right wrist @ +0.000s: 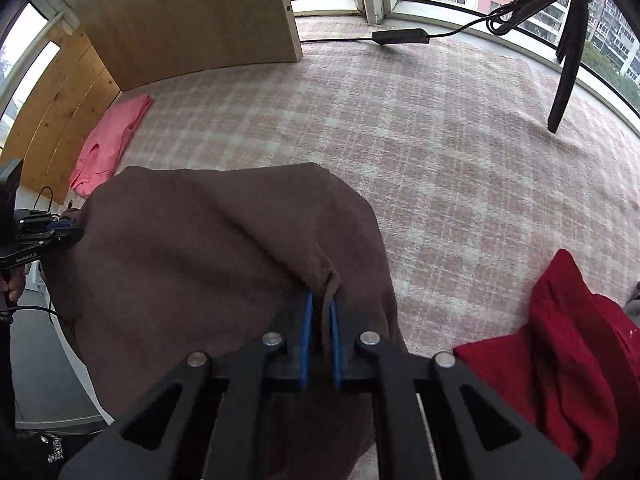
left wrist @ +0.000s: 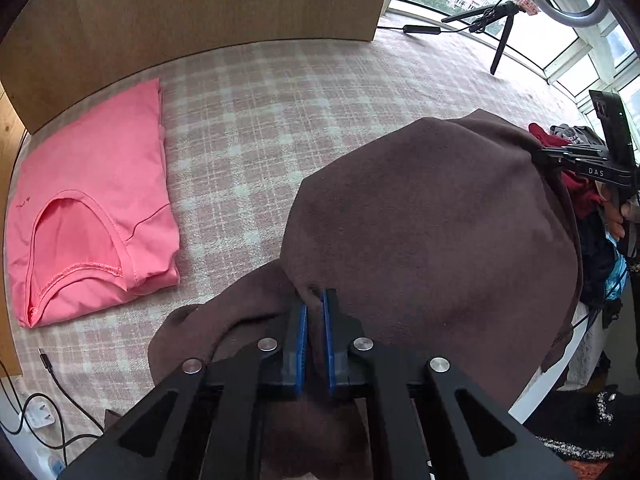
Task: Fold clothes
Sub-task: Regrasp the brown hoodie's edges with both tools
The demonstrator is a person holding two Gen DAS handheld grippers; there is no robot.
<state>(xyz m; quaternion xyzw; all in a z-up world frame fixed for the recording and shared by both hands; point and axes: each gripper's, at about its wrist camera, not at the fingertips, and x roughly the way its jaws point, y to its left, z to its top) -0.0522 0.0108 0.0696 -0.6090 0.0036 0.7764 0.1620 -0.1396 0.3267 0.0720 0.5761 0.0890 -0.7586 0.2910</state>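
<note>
A brown garment [left wrist: 432, 220] hangs stretched between my two grippers above the plaid bed cover [left wrist: 256, 120]. My left gripper [left wrist: 315, 300] is shut on its left edge, cloth pinched between the blue pads. My right gripper [right wrist: 322, 304] is shut on its right edge, a fold of brown cloth [right wrist: 224, 248] bunched between the pads. In the left wrist view the right gripper [left wrist: 548, 156] grips the cloth at the far right. In the right wrist view the left gripper [right wrist: 70, 230] grips it at the far left.
A folded pink shirt [left wrist: 92, 208] lies at the left by the wooden panel [left wrist: 200, 12]; it also shows in the right wrist view [right wrist: 112, 144]. A red garment [right wrist: 568, 356] lies at the right. A pile of clothes [left wrist: 588, 216], a tripod [left wrist: 500, 20] and cables [left wrist: 48, 368] are around.
</note>
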